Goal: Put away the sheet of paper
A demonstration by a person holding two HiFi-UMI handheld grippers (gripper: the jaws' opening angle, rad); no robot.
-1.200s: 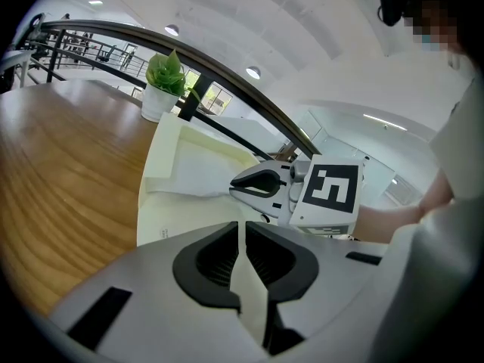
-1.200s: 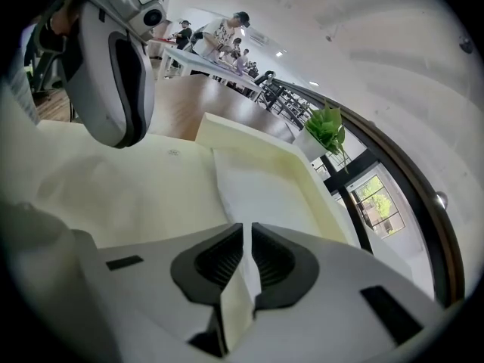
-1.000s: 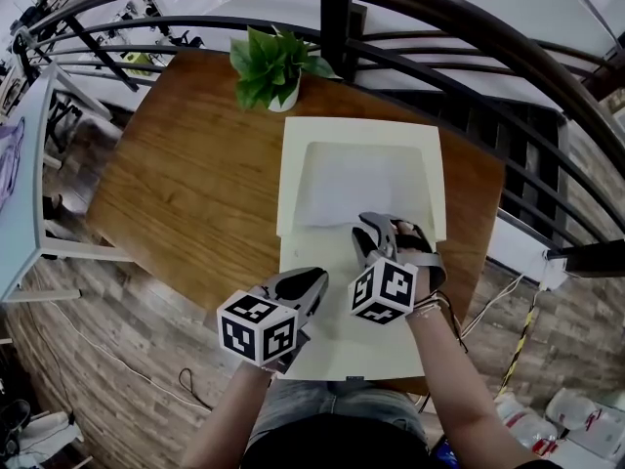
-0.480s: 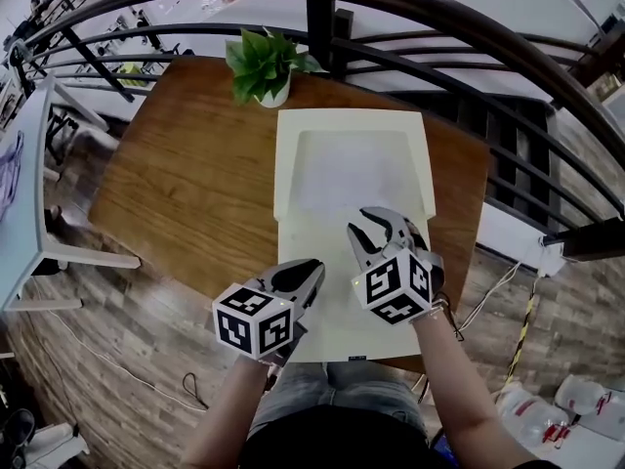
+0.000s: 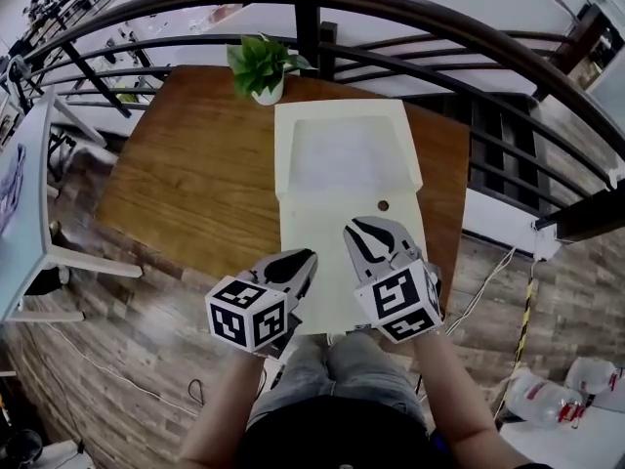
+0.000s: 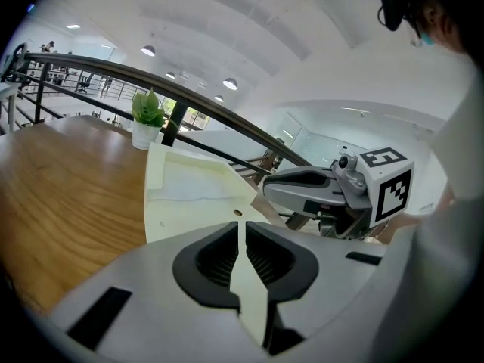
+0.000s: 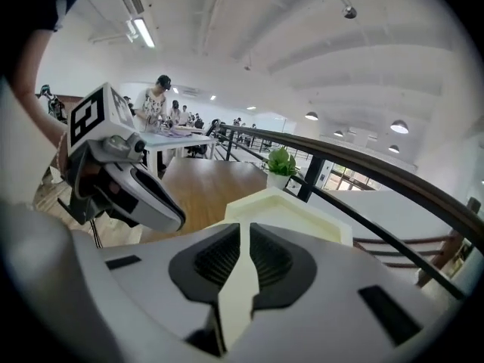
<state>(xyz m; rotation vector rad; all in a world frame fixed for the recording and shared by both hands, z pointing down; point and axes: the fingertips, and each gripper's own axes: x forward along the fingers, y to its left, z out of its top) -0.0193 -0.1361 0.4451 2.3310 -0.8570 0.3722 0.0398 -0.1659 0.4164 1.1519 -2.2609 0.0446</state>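
Observation:
A white sheet of paper (image 5: 347, 161) lies flat in the recessed far half of a cream tray (image 5: 293, 225) on the wooden table (image 5: 195, 174). The tray's near half is a flat panel with a small round hole (image 5: 383, 205). My left gripper (image 5: 298, 259) hovers at the tray's near left edge, jaws shut with nothing between them. My right gripper (image 5: 371, 228) is over the near panel, also shut and empty. In the left gripper view the paper (image 6: 189, 184) lies ahead and the right gripper (image 6: 302, 184) is alongside. The right gripper view shows the tray (image 7: 291, 206) past its jaws.
A potted green plant (image 5: 259, 66) stands at the table's far edge, just beyond the tray. A dark curved railing (image 5: 410, 13) runs behind the table. Wooden floor lies to the left and right. A person stands at a distant table (image 7: 162, 131).
Both grippers have drawn back toward me. The right one left the paper's near edge and now sits over the tray's near panel. The paper stays in the recess.

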